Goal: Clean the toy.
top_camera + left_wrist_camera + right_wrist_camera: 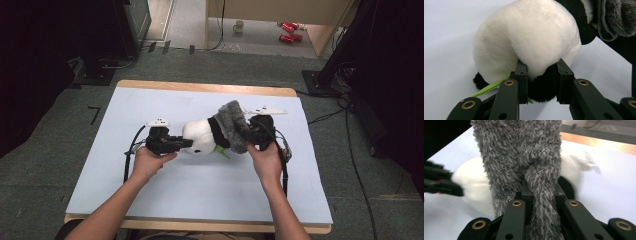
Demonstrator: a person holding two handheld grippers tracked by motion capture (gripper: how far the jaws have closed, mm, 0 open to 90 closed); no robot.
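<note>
A white and black plush panda (202,136) lies on the pale blue table cover (200,200), a green leaf (220,151) poking out beneath it. My left gripper (187,143) is shut on a black limb of the panda (543,85), with the white body (529,37) bulging above the jaws. A fuzzy grey cloth (232,125) is draped over the panda's right half. My right gripper (244,134) is shut on a fold of the grey cloth (542,195), which hangs in front of the white plush (476,187).
The table's wooden edge (200,88) runs along the far side. On the floor beyond stand a mug (239,26) and red cans (289,31). Dark equipment and cables (350,100) flank the table on both sides.
</note>
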